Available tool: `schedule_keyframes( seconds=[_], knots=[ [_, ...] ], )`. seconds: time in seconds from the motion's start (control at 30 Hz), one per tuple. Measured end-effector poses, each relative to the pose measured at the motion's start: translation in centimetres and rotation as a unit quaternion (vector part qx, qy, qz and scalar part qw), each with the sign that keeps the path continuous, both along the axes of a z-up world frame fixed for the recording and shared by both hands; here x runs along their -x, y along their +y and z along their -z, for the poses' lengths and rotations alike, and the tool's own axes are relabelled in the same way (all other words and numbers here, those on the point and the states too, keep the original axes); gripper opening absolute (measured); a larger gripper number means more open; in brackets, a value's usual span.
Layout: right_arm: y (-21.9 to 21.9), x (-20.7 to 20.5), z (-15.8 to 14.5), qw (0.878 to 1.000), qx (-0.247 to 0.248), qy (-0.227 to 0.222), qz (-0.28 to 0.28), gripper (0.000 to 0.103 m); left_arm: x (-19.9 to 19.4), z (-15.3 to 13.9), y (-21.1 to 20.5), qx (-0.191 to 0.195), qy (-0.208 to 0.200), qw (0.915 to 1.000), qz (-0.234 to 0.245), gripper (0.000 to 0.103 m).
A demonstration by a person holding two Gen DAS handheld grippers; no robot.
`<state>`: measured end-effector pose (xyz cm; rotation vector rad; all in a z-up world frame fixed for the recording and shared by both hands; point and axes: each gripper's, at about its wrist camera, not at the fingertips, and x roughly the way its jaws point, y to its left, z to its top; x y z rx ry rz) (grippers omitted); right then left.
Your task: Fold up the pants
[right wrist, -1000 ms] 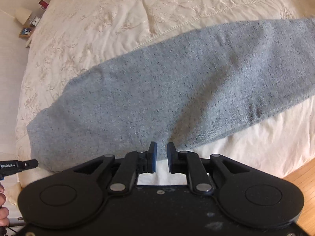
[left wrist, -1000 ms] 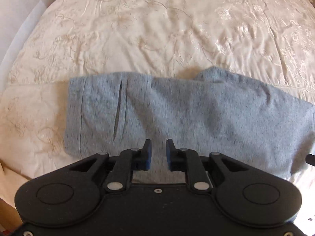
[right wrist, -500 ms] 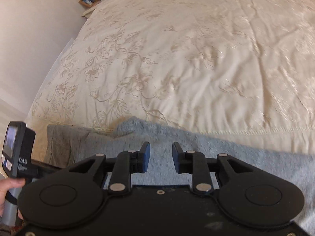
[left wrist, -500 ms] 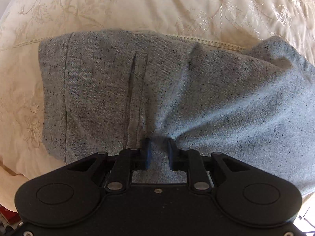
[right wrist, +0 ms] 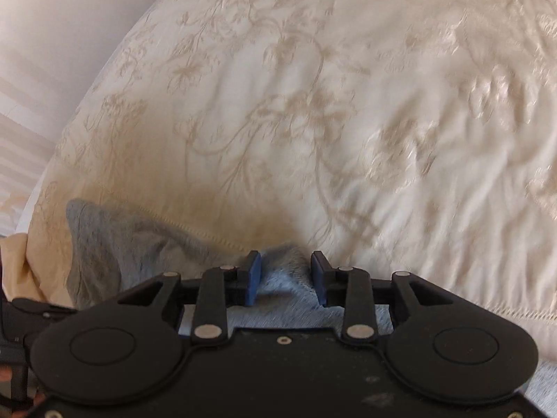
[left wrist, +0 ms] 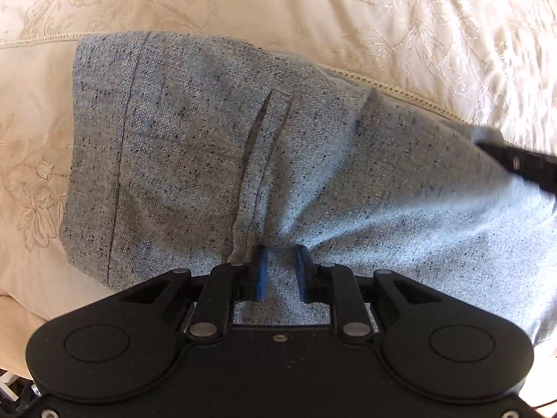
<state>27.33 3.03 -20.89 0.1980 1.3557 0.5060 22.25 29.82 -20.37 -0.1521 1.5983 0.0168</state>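
Grey speckled pants (left wrist: 216, 160) lie on a cream embroidered bedspread (left wrist: 243, 3), the waistband end with a pocket slit to the left. My left gripper (left wrist: 280, 271) presses into the near edge of the pants beside the pocket, its jaws a narrow gap apart with cloth bunched between them. My right gripper (right wrist: 284, 277) is open over a raised grey edge of the pants (right wrist: 104, 244), with cloth lying between its blue pads (right wrist: 252, 278). The right gripper's black body shows at the right edge of the left wrist view (left wrist: 522, 163).
The bedspread (right wrist: 348, 104) fills the far side of both views, with a stitched hem line (left wrist: 400, 94) under the pants. A pale wall or floor (right wrist: 52, 35) lies beyond the bed's left edge. The left gripper's handle (right wrist: 21, 317) shows at the lower left.
Both grippers have come down close to the pants. The left one has pushed into the cloth and bunched it. The right one has swung from the leg to the pants' far edge and opened wider.
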Motion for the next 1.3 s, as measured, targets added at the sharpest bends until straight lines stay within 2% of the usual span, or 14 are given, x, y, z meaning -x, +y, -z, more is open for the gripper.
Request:
schedule_keyframes(
  seconds=[0.1, 0.23, 0.33, 0.47, 0.57, 0.67, 0.77, 0.83, 1.0, 1.17, 1.3],
  knots=[
    [0.0, 1.9, -0.3, 1.000, -0.004, 0.008, -0.007, 0.035, 0.3, 0.1, 0.7, 0.003, -0.003, 1.0000, 0.001, 0.028],
    [-0.7, 2.6, -0.1, 0.999, -0.021, 0.040, 0.026, 0.036, 1.0, -0.1, 0.5, -0.004, -0.009, 0.9998, 0.015, 0.028],
    [-1.4, 2.8, -0.2, 0.997, -0.011, 0.065, 0.043, 0.035, 1.4, -0.1, 0.2, -0.009, -0.013, 0.9995, 0.026, 0.028],
    [-2.1, 4.3, -1.4, 0.999, 0.001, 0.043, 0.031, 0.035, 1.6, 0.4, -0.8, -0.015, -0.015, 0.9992, 0.033, 0.028],
    [-1.3, 4.7, -2.2, 0.999, -0.008, 0.033, -0.021, 0.035, 0.9, 0.4, -1.6, -0.017, -0.012, 0.9992, 0.035, 0.028],
    [-1.5, 3.8, -2.9, 1.000, -0.004, -0.018, -0.004, 0.035, 0.7, 0.4, -1.8, -0.016, -0.012, 0.9992, 0.035, 0.028],
    [-1.5, 1.5, -2.1, 1.000, -0.015, -0.018, 0.013, 0.035, 0.7, 0.1, -2.2, -0.012, -0.012, 0.9992, 0.035, 0.028],
    [-1.3, 0.5, -1.5, 0.999, -0.003, -0.029, 0.019, 0.035, 0.7, 0.0, -1.9, -0.007, -0.013, 0.9993, 0.034, 0.028],
    [-0.2, 0.8, -0.5, 1.000, -0.003, 0.021, -0.006, 0.035, 0.7, -0.1, -0.9, 0.005, -0.015, 0.9995, 0.029, 0.028],
    [0.2, 4.2, -0.5, 0.998, -0.025, 0.060, -0.012, 0.036, 0.8, 0.0, -0.8, 0.007, -0.019, 0.9992, 0.034, 0.027],
    [-0.4, 3.6, 0.5, 0.996, -0.039, 0.075, 0.020, 0.036, 1.0, 0.1, -1.0, 0.001, -0.022, 0.9993, 0.031, 0.027]
  ],
)
